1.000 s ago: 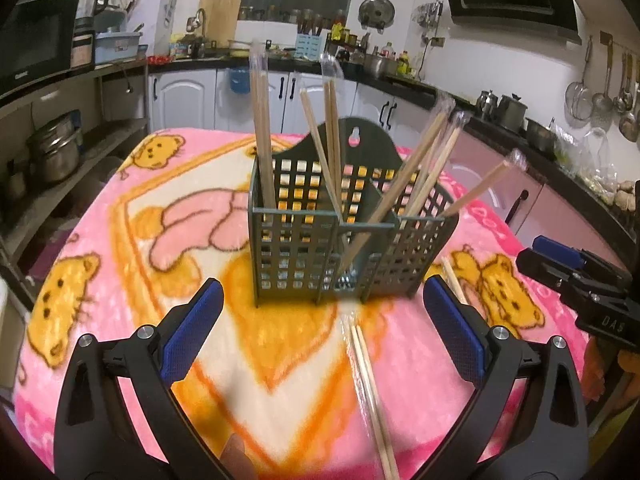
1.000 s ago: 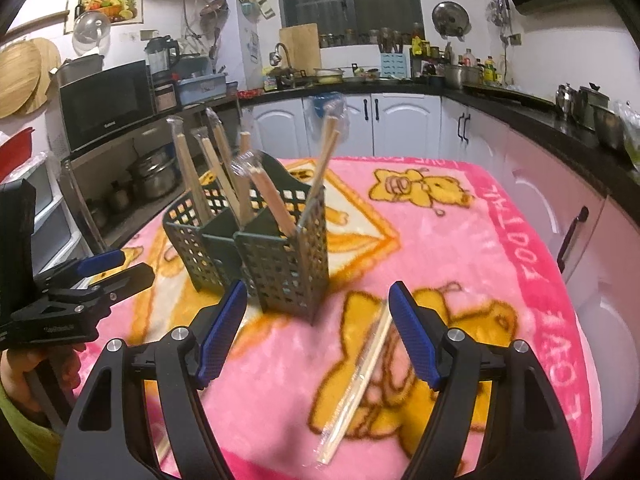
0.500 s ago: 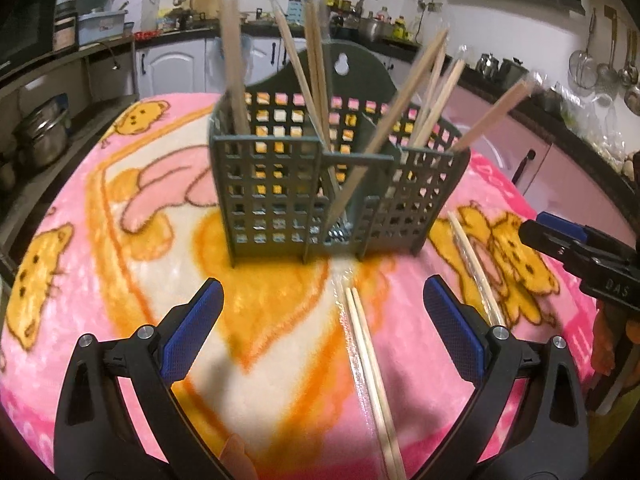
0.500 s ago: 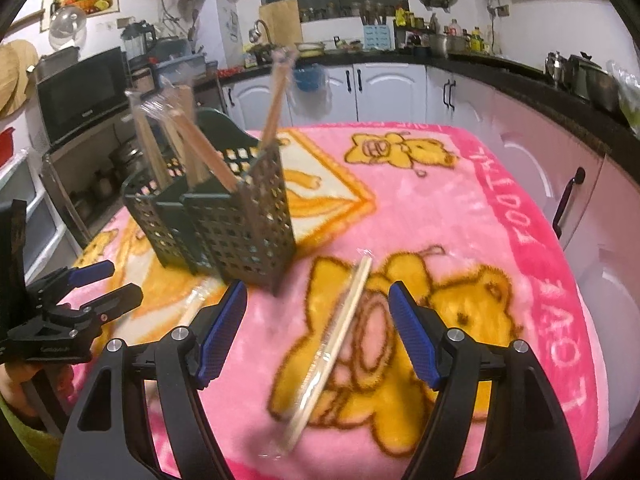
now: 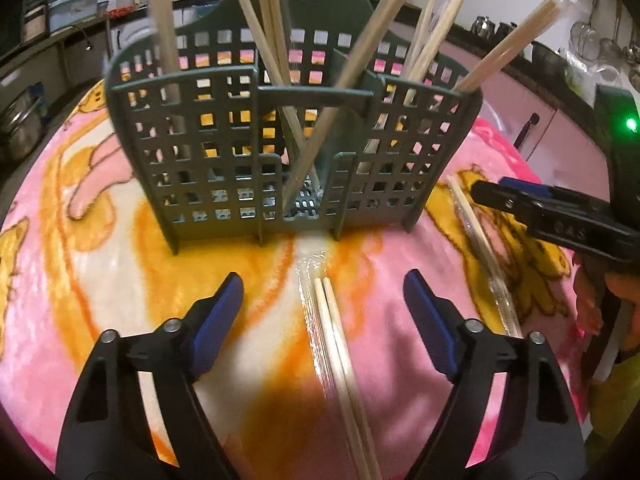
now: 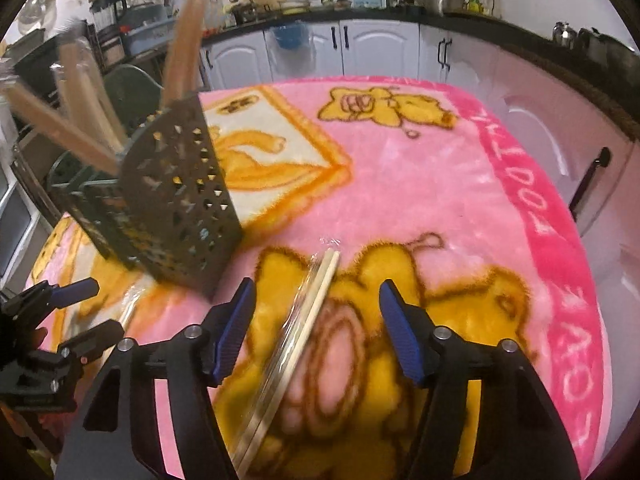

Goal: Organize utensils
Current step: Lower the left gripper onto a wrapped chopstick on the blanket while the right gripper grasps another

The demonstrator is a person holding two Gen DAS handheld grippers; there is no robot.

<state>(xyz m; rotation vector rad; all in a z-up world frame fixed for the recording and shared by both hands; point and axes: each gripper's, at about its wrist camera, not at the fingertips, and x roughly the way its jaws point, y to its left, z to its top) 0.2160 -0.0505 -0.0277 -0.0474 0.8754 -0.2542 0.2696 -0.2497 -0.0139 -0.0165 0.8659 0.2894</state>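
While the jaws of our left gripper (image 5: 323, 300) are closing, a wrapped chopstick pair (image 5: 340, 360) lies between them on the pink blanket (image 5: 100, 300), untouched by the pads. Our right gripper (image 6: 318, 308) is likewise closing around a second wrapped pair (image 6: 304, 320), not yet gripped. Beyond both stands the dark green utensil holder (image 5: 224, 152), upright on the worktop, holding several wrapped chopsticks (image 5: 348, 60) that lean in its compartments.

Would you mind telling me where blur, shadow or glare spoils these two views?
Left wrist view: sharp utensil caddy, dark shadow across the wrapped chopsticks, wrapper glinting. Right wrist view: motion blur smears the caddy's chopsticks and the wrapped pair; fisheye bends the blanket's edges.
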